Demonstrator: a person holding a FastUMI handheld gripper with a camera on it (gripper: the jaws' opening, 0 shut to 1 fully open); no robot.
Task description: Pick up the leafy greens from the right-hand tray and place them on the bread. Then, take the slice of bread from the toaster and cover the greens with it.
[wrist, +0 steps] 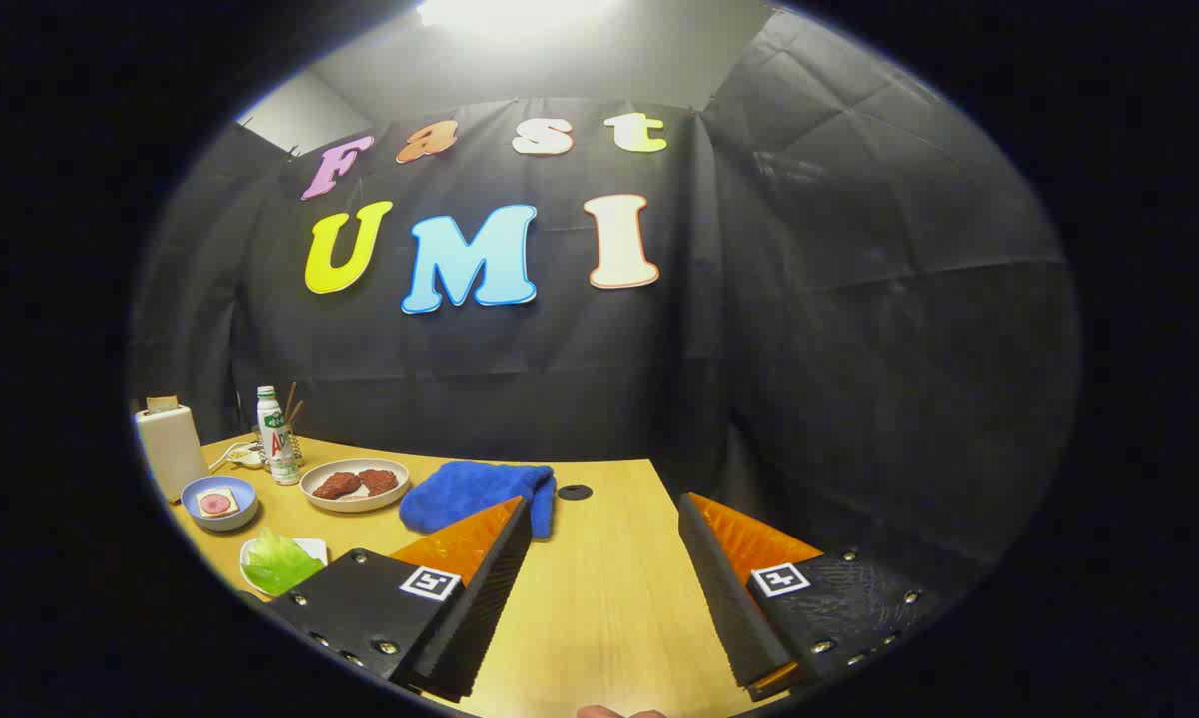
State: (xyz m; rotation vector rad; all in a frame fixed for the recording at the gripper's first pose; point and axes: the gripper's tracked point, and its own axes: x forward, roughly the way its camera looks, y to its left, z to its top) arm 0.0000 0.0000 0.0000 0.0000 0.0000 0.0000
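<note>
Gripper view showed my gripper (604, 588) held above the wooden table (599, 608), its two fingers spread wide apart with nothing between them but bare wood.

The leafy greens (278, 563) were bright green and crinkly. They lay on a small white tray (312, 546), just beside my left finger, near the table's close edge. Behind them sat a blue bowl (218, 501) with a slice of bread (216, 502) in it, and something round and pink lay on that bread. Farther back, at the table's left side, stood the pale toaster (170, 451). A brown bread slice (162, 403) stuck up out of its top.

A round plate (355, 485) with two dark red pieces of meat (357, 483) sat next to the bowl, toward the middle. A bottle (276, 437) with a green cap stood behind the plate, and some small things beside it were too tiny for me to tell. A fluffy blue cloth (475, 492) lay just ahead of my left finger. A small dark hole (574, 492) in the table was right beside the cloth.

The table's far edge ran along the black wall. Its right edge fell away just beyond my right finger. The wood between my fingers and ahead of them was open, so there was room in the middle, while all the food was crowded together on the left.
</note>
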